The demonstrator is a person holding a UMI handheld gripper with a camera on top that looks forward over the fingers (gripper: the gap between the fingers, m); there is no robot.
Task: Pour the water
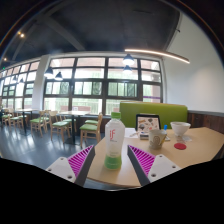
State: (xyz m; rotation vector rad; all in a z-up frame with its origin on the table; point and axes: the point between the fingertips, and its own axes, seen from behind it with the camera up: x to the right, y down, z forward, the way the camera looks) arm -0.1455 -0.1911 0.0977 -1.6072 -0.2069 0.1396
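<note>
The gripper [112,166] stands wide apart, holding nothing, with the capped bottle [114,142] upright on the wooden table [200,146] between its fingers, apparently lined up for a grasp, while the white bowl [180,128] waits far right as the likely receiver.

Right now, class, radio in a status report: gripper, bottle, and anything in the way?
Gripper open. Bottle upright on the table, standing between the fingers, cap on. Cup and white bowl beyond. Nothing blocking the bottle.
</note>
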